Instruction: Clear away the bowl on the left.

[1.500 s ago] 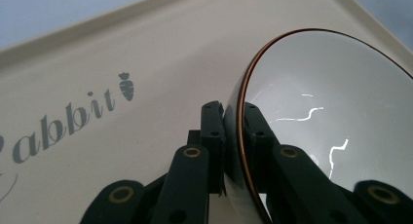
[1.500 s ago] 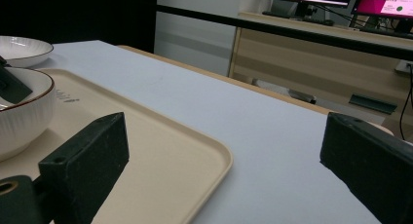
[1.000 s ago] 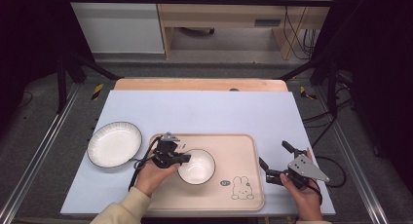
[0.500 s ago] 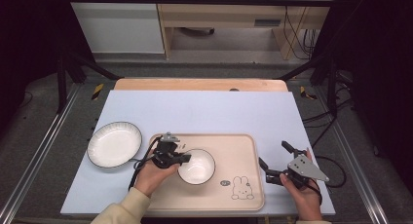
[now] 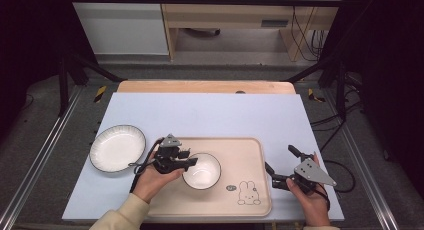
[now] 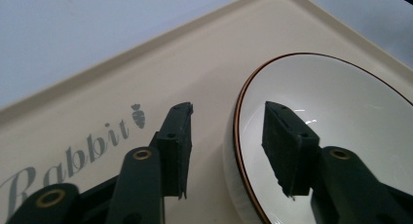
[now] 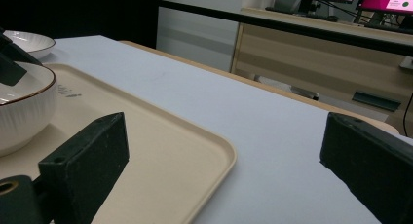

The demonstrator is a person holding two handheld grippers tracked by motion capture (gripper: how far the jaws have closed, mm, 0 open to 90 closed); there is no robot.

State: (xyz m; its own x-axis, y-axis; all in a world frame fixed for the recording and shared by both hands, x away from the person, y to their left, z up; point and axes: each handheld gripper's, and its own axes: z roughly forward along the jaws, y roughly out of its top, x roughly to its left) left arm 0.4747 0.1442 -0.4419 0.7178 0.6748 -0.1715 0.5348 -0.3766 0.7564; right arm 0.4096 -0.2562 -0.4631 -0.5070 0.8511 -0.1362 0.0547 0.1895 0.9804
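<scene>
Just then the left tongs (image 5: 186,160) straddled the near rim of the small white bowl (image 5: 201,170), which sat on the cream rabbit tray (image 5: 250,155). Their jaws had just been opening: in the left gripper view one pad (image 6: 178,143) stood outside the bowl's ribbed wall, over the tray's "Rabbit" lettering, and the other (image 6: 287,146) hung inside over the white basin, with the brown-edged rim (image 6: 237,117) between them and clear of both. Nothing was gripped. The person's left hand (image 5: 156,179) held these tongs low over the tray's left end.

Off to the left of the left tongs, on the pale blue bench (image 5: 210,112), lay a wider white plate (image 5: 117,148), well apart from the tray.

The right tongs (image 5: 280,165) rested beside the tray's right edge, in the right hand (image 5: 310,197), their jaws spread wide with nothing between them. Ahead of them ran the tray's corner and the bare bench.
</scene>
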